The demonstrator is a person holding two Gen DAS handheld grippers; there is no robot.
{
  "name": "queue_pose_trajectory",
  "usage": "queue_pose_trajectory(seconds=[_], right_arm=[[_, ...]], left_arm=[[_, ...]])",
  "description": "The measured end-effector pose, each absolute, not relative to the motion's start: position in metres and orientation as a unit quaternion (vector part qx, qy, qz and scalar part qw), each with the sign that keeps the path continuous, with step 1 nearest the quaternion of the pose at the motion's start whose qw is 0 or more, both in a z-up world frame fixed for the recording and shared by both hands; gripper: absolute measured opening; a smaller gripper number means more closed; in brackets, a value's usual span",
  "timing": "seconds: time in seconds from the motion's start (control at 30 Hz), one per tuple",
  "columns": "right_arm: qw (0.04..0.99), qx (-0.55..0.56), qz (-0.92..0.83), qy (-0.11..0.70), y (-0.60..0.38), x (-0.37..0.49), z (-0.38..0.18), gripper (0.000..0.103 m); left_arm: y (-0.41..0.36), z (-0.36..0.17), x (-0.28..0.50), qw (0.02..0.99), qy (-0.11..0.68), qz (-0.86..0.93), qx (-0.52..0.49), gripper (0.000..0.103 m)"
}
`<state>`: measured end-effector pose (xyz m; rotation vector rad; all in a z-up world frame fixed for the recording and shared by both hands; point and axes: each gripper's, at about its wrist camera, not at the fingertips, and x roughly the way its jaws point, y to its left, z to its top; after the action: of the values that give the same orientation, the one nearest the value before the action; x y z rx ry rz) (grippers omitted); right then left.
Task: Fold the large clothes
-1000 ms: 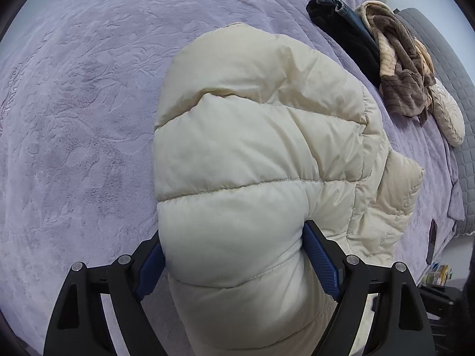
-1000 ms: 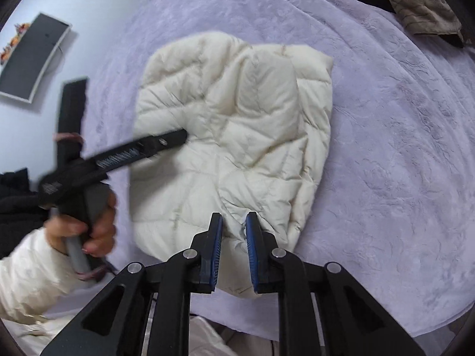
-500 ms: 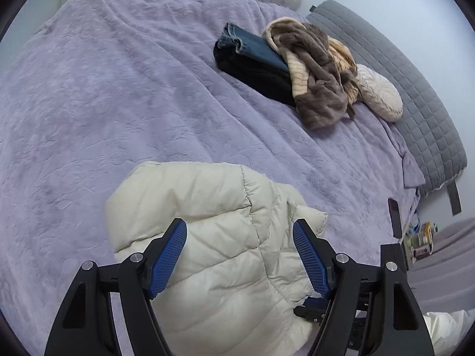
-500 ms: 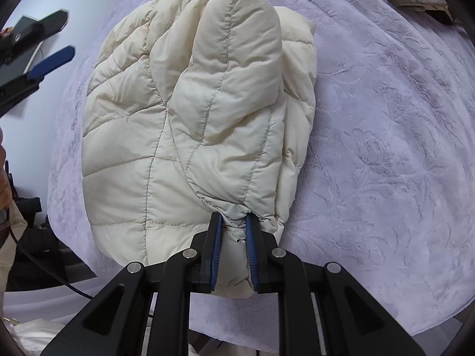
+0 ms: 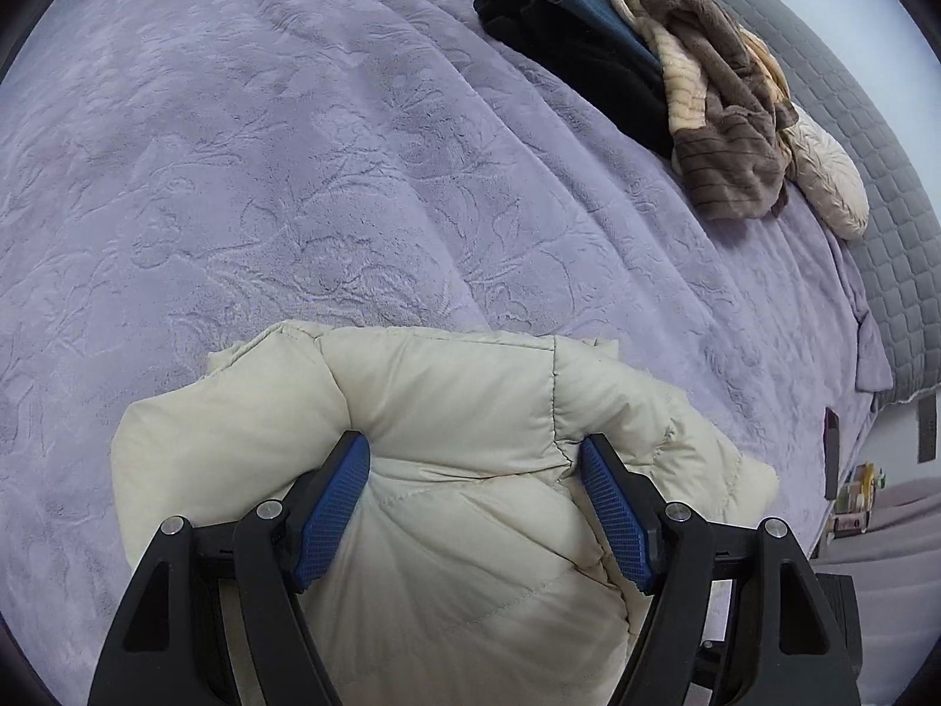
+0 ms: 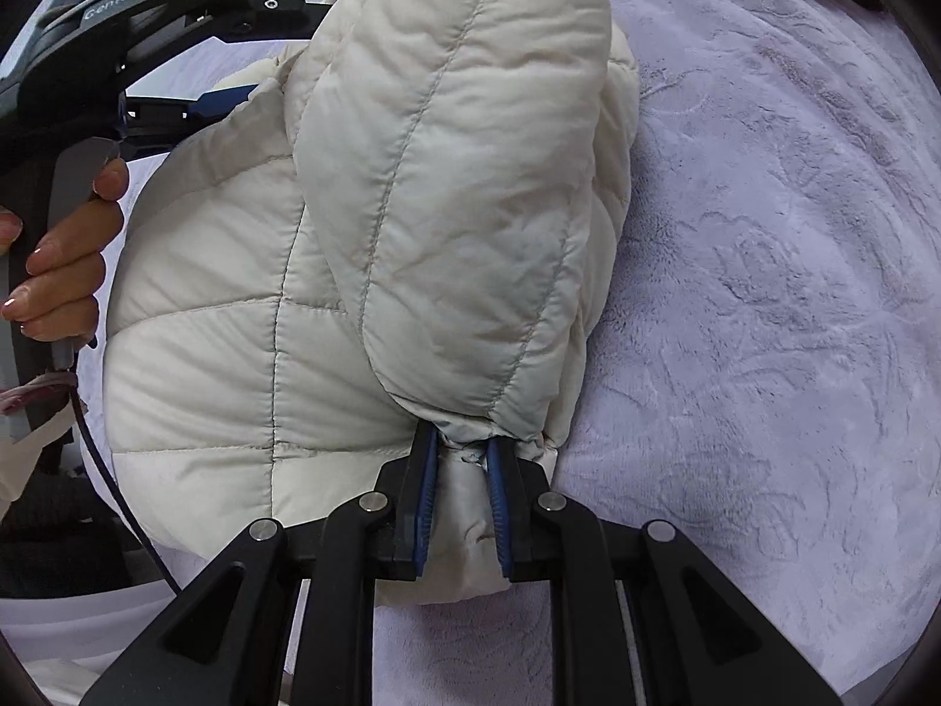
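A cream puffer jacket [image 5: 470, 400] lies on the purple bedspread [image 5: 264, 147], with a sleeve folded lengthwise over its body [image 6: 235, 294]. My left gripper [image 5: 473, 453] stands open and is pushed down astride a thick puffy fold at the jacket's edge. The fabric bulges between the blue pads [image 5: 335, 506]. My right gripper [image 6: 461, 450] is shut on the jacket's pinched silvery hem, at the sleeve end near the bed's front edge. In the right wrist view a person's hand [image 6: 64, 270] holds the left tool at the jacket's far left side.
At the far side of the bed lie dark folded jeans [image 5: 564, 41], a brown and tan fleece [image 5: 717, 117] and a cream round cushion [image 5: 835, 194]. They rest by a grey quilted headboard [image 5: 894, 206]. The bed's edge falls away at the right.
The left gripper came off the jacket, narrowed a little, swung away, then came back down astride its edge. The right gripper sank closer to the bed, still gripping the hem.
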<state>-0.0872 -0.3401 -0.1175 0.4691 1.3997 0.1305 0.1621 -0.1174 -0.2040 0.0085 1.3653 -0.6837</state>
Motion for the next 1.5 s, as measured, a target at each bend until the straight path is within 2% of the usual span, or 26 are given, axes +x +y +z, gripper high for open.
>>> queue_pose_trajectory(seconds=[0.17,0.33,0.63,0.7,0.9,1.5], right_arm=[[0.732,0.227,0.063,0.639,-0.345,-0.086,-0.118,0.018],[0.725,0.251,0.055,0.639,-0.359,-0.082,-0.088,0.02],[0.798,0.282,0.015,0.532,-0.389,-0.055,-0.006,0.021],[0.796,0.285,0.004,0.535,-0.391,-0.039,-0.01,0.021],[0.76,0.306,-0.009,0.574,-0.395,-0.025,-0.07,0.021],[0.756,0.309,-0.007,0.577,-0.395,-0.016,-0.088,0.021]], left_arm=[[-0.125,-0.211,0.162,0.723,0.619,-0.305,0.01,0.076],[-0.123,-0.209,0.163,0.727,0.618,-0.3,0.007,0.076],[-0.125,-0.207,0.162,0.732,0.613,-0.296,0.02,0.076],[-0.125,-0.207,0.162,0.732,0.614,-0.295,0.019,0.076],[-0.124,-0.205,0.162,0.734,0.613,-0.292,0.016,0.076],[-0.077,-0.146,0.141,0.759,0.587,-0.283,-0.018,0.076]])
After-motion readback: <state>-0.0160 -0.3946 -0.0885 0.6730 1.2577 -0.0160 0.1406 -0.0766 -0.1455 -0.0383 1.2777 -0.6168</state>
